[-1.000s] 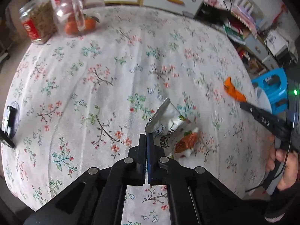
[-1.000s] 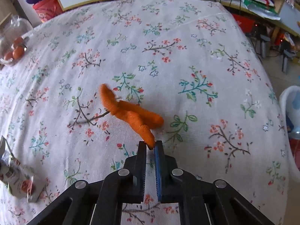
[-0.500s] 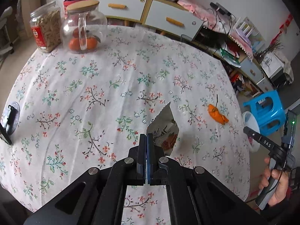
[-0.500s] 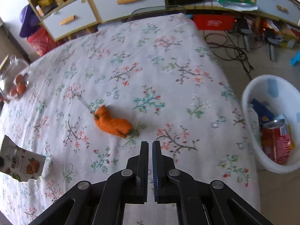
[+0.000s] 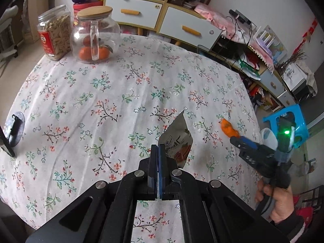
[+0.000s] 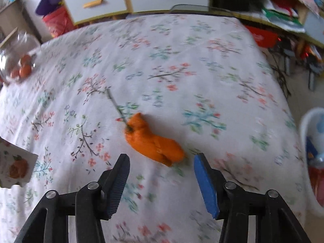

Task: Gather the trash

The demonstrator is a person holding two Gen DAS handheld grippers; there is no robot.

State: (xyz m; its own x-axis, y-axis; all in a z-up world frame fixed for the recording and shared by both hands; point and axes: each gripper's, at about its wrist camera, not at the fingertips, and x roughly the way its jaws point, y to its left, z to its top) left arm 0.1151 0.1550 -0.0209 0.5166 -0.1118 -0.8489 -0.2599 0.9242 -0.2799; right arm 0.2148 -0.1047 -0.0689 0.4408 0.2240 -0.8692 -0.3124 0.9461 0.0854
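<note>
My left gripper [image 5: 158,149] is shut on a corner of a white snack wrapper [image 5: 178,139] with an orange picture and holds it up above the floral tablecloth [image 5: 105,101]. The wrapper also shows at the left edge of the right wrist view [image 6: 14,166]. My right gripper [image 6: 162,160] is open, low over the cloth, its jaws just in front of an orange peel [image 6: 151,141] with a thin stem. In the left wrist view the peel [image 5: 228,128] lies near the table's right edge, with the right gripper [image 5: 240,140] beside it.
A white trash bin [image 6: 309,158] holding a red can stands on the floor past the table's right edge; it also shows in the left wrist view [image 5: 268,138]. A glass jar of oranges [image 5: 95,38] and a nut jar [image 5: 54,34] stand at the far left. A blue stool [image 5: 287,125] is beyond the bin.
My right gripper let go of the peel, drew back, then opened wide and came in low at the peel again. My left gripper lifted the wrapper off the cloth.
</note>
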